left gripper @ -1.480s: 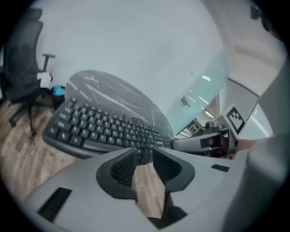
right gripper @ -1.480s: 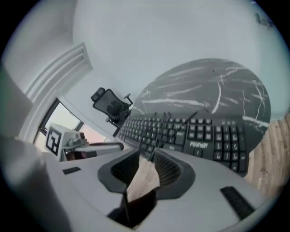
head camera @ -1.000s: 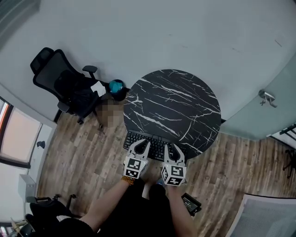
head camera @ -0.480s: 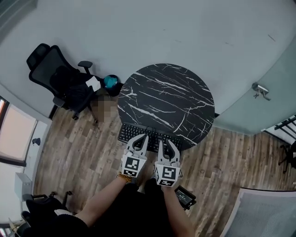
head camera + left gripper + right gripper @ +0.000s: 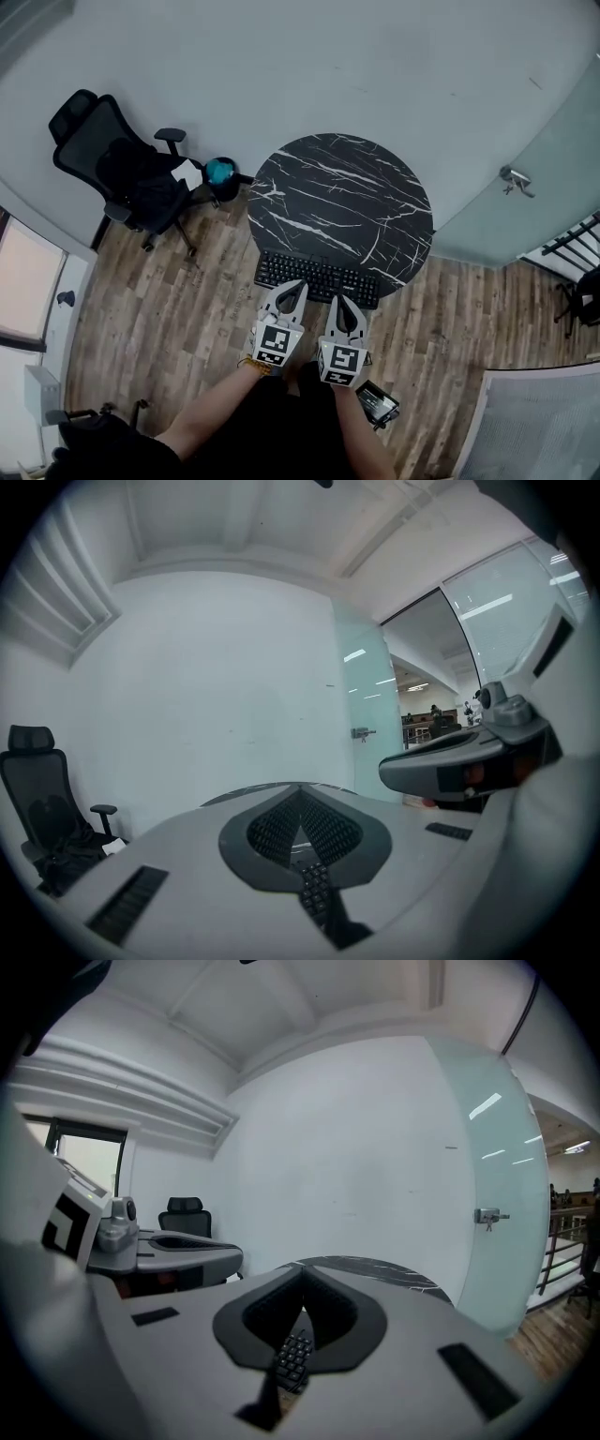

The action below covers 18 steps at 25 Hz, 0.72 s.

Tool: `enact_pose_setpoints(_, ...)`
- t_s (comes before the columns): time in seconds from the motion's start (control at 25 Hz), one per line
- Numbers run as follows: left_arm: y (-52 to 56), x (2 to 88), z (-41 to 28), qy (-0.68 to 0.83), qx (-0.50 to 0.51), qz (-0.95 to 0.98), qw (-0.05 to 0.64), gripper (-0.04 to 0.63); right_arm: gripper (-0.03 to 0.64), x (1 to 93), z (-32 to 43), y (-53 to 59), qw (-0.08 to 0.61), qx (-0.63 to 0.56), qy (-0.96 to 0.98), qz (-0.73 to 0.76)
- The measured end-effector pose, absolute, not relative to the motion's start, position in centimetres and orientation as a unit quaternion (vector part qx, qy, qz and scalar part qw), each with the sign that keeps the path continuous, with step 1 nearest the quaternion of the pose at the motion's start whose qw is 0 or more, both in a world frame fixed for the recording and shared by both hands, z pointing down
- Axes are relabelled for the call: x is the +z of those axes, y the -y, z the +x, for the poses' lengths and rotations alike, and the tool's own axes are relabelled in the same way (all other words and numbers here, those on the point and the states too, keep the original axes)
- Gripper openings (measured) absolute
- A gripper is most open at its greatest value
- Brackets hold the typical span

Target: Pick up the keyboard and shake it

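The black keyboard (image 5: 319, 277) lies across the near edge of the round black marble table (image 5: 337, 187), its long side facing me. My left gripper (image 5: 290, 288) is shut on the left part of the keyboard's near edge. My right gripper (image 5: 340, 302) is shut on that edge further right. In the left gripper view the left gripper (image 5: 300, 792) has its jaws together over keyboard (image 5: 315, 892) keys. The right gripper view shows the right gripper (image 5: 302, 1276) the same way, with the keyboard (image 5: 293, 1358) keys under its jaws. I cannot tell whether the keyboard is off the tabletop.
A black office chair (image 5: 122, 178) stands at the left by the white wall, with a teal object (image 5: 218, 171) beside it. A frosted glass door with a handle (image 5: 514, 178) is at the right. A small black device (image 5: 377, 401) lies on the wooden floor by my right arm.
Both grippers' jaws have gone from spread around the keyboard's near edge to closed on it. The two grippers have drawn slightly closer to my body.
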<state>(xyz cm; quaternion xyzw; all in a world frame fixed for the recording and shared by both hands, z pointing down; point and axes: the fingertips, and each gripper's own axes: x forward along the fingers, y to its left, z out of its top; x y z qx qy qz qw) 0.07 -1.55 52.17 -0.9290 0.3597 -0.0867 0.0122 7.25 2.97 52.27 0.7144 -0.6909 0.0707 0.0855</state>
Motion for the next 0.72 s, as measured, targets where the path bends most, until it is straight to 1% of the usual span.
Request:
enact_pose_setpoints(0.36,0.6,52.4,-1.9,-0.361,-0.087,-0.928,0.013,0.014,0.031,52.2,4.5,-3.9,0.1,0.054,0.702,0.703)
enact_pose_setpoints(0.72,1.1,51.1,0.2,-0.372,-0.089,-0.923,0.024,0.014,0.031,51.7,6.3,-3.4,0.097,0.051,0.716,0.69)
